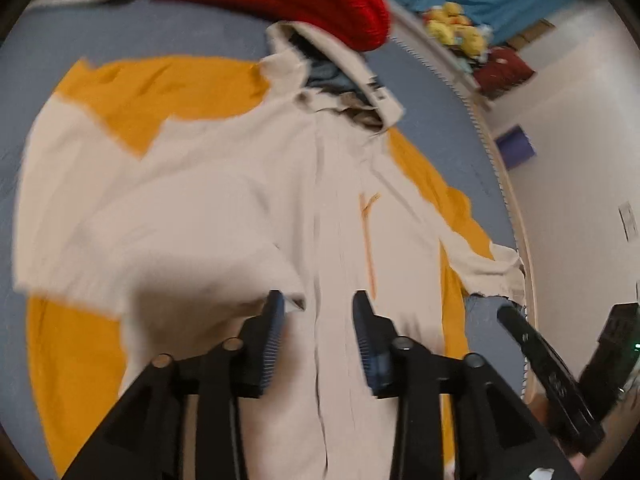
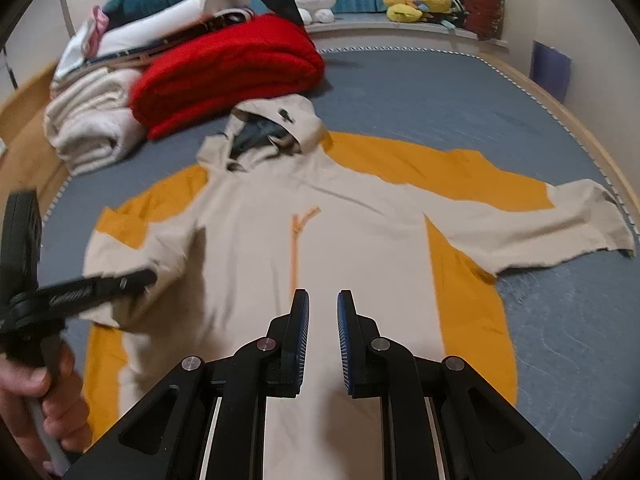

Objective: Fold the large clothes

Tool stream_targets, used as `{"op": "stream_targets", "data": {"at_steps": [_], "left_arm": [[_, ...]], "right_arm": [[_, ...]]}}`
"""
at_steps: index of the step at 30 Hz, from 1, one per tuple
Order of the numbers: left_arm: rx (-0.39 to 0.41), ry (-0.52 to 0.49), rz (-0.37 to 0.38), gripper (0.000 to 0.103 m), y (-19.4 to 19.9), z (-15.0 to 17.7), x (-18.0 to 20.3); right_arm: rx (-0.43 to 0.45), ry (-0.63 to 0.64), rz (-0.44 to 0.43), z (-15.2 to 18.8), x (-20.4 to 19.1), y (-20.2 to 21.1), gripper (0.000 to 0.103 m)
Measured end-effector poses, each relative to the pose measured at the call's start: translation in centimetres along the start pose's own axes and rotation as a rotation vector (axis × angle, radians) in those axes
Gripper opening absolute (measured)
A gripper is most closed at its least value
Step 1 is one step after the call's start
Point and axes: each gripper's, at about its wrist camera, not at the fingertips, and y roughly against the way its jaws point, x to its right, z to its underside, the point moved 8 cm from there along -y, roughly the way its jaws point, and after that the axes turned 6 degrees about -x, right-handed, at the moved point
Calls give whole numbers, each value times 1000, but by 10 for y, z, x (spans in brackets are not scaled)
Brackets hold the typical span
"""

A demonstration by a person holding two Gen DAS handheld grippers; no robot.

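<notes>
Hoodie, beige and yellow, flat on bed, sleeves spread. Left gripper and right gripper: fingers apart, empty, above hoodie. Red blanket beside hood.

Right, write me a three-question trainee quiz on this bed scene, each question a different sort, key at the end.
1. True or false: the jacket lies spread flat with both sleeves out.
2. Multiple choice: what sits just beyond the hood? A) red blanket B) a laptop C) a shoe box
3. Fill in: the left gripper and the right gripper both hover with fingers ____ , holding nothing.

Key: 1 true; 2 A; 3 open
</notes>
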Motion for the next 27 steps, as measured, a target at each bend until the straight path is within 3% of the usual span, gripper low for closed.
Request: {"op": "stream_targets", "data": {"at_steps": [4, 7, 9, 12, 17, 20, 21, 22, 24, 27], "left_arm": [[39, 97, 48, 38, 26, 7, -27], [128, 133, -18, 38, 28, -3, -60], [80, 215, -61, 36, 12, -6, -90], [-16, 318, -26, 37, -15, -6, -118], [-66, 303, -87, 41, -32, 1, -131], [-78, 314, -23, 31, -41, -4, -128], [-66, 298, -11, 5, -39, -9, -122], [-42, 263, 6, 0, -34, -14, -114], [3, 165, 85, 0, -22, -27, -89], [27, 65, 264, 0, -11, -35, -41]], "right_arm": [[11, 4, -35, -4, -8, -3, 20], [-2, 17, -61, 0, -17, -10, 24], [-4, 41, -85, 3, -26, -13, 24], [4, 120, -89, 9, -45, -17, 24], [5, 214, -152, 17, -75, -25, 24], [-7, 261, -192, 21, -93, -32, 26], [-11, 279, -199, 22, -98, -34, 29], [-15, 300, -209, 24, -105, -38, 31], [-17, 333, -227, 26, -116, -41, 38], [-17, 381, -255, 29, -129, -46, 44]]}}
